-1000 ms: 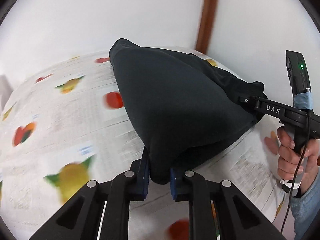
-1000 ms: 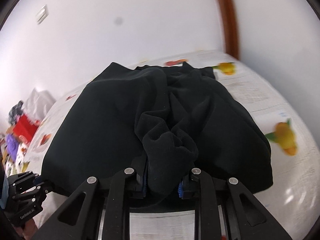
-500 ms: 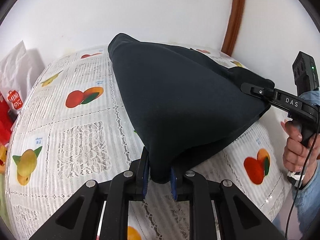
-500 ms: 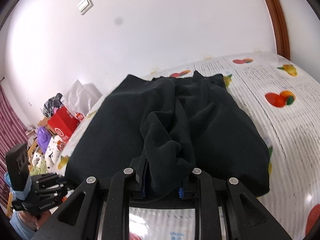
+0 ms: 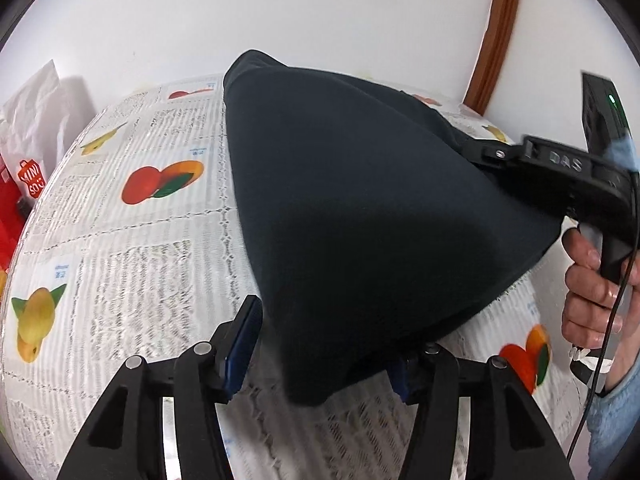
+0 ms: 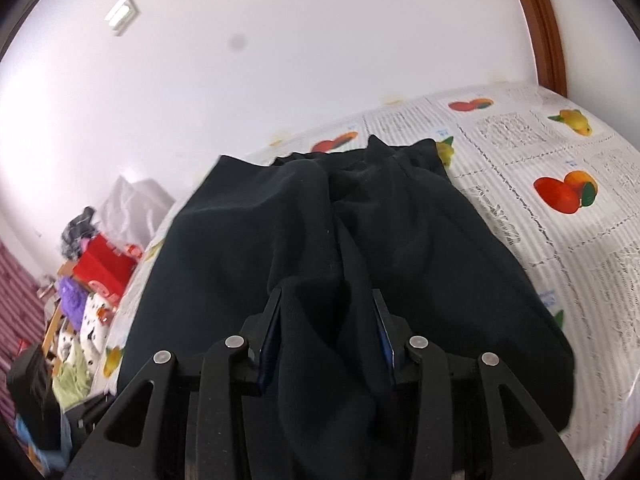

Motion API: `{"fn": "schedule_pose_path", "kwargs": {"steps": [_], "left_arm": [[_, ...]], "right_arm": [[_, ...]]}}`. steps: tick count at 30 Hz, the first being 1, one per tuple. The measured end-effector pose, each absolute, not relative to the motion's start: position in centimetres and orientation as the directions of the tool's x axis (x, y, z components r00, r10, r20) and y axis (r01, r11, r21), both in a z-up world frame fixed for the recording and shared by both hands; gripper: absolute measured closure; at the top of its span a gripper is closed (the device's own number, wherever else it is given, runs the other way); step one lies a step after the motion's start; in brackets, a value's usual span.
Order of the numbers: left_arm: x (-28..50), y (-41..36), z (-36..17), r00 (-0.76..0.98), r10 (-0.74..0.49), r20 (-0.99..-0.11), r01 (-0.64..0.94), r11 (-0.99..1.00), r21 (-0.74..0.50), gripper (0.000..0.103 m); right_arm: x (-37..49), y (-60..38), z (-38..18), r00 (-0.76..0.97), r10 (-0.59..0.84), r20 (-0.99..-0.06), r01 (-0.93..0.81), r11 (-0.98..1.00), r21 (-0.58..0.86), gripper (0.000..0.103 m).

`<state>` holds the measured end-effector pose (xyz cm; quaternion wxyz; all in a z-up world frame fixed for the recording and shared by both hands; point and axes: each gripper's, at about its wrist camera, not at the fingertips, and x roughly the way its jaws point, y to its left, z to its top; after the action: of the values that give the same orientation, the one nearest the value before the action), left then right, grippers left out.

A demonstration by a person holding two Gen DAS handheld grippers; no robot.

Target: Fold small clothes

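Tablecloth: white lace-patterned fruit-print tablecloth [image 5: 132,248] covers the table; bare cloth shows left of the garment.
Garment: dark navy soft fleece garment [image 5: 372,208], rumpled, lies on it.
Left gripper [image 5: 320,354]: jaws spread wide, garment's near corner loose between them.
Right gripper [image 6: 326,336]: jaws parted, bunched fold between the pads; contact unclear.
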<state>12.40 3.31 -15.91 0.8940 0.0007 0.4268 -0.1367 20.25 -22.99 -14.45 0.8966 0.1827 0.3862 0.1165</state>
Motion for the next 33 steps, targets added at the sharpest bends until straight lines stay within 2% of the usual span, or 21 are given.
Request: {"fn": "schedule_pose_path", "kwargs": {"steps": [2,4,5,8,10,13,15,19,21,22,23,25,27,28,31,33], "left_arm": [[12.5,3.2,-15.9,0.607,-0.225,-0.762,0.228,0.968,-0.105,0.045],[12.7,3.3,-16.1,0.609,-0.217,-0.763,0.216,0.971,-0.104,0.043],[12.8,3.4,-16.1,0.610,-0.216,-0.762,0.210,0.972,-0.108,0.043],[12.9,3.8,-16.2,0.613,-0.207,-0.762,0.196,0.975,-0.107,0.040],[12.8,3.8,-16.2,0.611,-0.213,-0.762,0.205,0.973,-0.107,0.037],[12.5,2.7,-15.9,0.620,-0.204,-0.757,0.237,0.969,-0.067,0.041],[12.4,2.0,-15.6,0.618,-0.224,-0.753,0.259,0.963,-0.073,0.041],[13.2,1.0,-15.9,0.605,-0.201,-0.770,0.246,0.967,-0.060,0.040],[13.3,1.2,-15.9,0.604,-0.197,-0.772,0.237,0.970,-0.062,0.040],[13.5,1.0,-16.0,0.605,-0.190,-0.773,0.234,0.971,-0.056,0.040],[13.5,1.0,-15.9,0.609,-0.178,-0.773,0.229,0.972,-0.044,0.040],[13.8,1.2,-16.0,0.614,-0.164,-0.772,0.220,0.975,-0.032,0.040],[14.0,1.5,-16.1,0.605,-0.175,-0.777,0.215,0.975,-0.052,0.039],[14.0,1.5,-16.1,0.603,-0.177,-0.778,0.214,0.975,-0.056,0.039],[14.1,1.5,-16.1,0.609,-0.170,-0.775,0.216,0.975,-0.044,0.039],[14.0,1.7,-16.1,0.601,-0.173,-0.780,0.220,0.974,-0.046,0.038]], "right_arm": [[21.0,-22.2,-14.4,0.660,0.319,-0.680,-0.070,0.928,0.367,0.086],[20.7,-22.1,-13.8,0.679,0.321,-0.660,-0.110,0.934,0.340,0.093],[20.1,-22.9,-12.9,0.705,0.349,-0.617,-0.151,0.924,0.350,0.095],[18.1,-26.6,-10.8,0.785,0.403,-0.470,-0.190,0.879,0.437,0.096],[17.3,-29.2,-10.8,0.822,0.353,-0.448,-0.123,0.877,0.465,0.096],[18.2,-31.1,-13.6,0.756,0.364,-0.545,-0.060,0.867,0.495,0.094],[18.4,-31.1,-14.8,0.727,0.345,-0.594,-0.037,0.883,0.467,0.090],[18.7,-30.7,-14.8,0.724,0.324,-0.609,-0.014,0.889,0.457,0.079],[19.2,-30.4,-14.7,0.712,0.313,-0.629,-0.003,0.897,0.443,0.084],[19.5,-29.9,-14.3,0.706,0.309,-0.637,-0.017,0.907,0.421,0.095],[19.6,-29.7,-14.0,0.708,0.314,-0.633,-0.038,0.911,0.410,0.095],[17.9,-30.4,-12.1,0.780,0.318,-0.539,-0.103,0.914,0.391,0.096],[16.8,-32.3,-11.5,0.804,0.363,-0.472,-0.109,0.869,0.483,0.096],[16.8,-32.7,-11.8,0.803,0.354,-0.479,-0.089,0.867,0.491,0.096],[17.7,-32.6,-14.7,0.729,0.321,-0.605,-0.030,0.897,0.440,0.091],[17.4,-33.2,-15.3,0.710,0.300,-0.637,0.004,0.903,0.429,0.082]]}}
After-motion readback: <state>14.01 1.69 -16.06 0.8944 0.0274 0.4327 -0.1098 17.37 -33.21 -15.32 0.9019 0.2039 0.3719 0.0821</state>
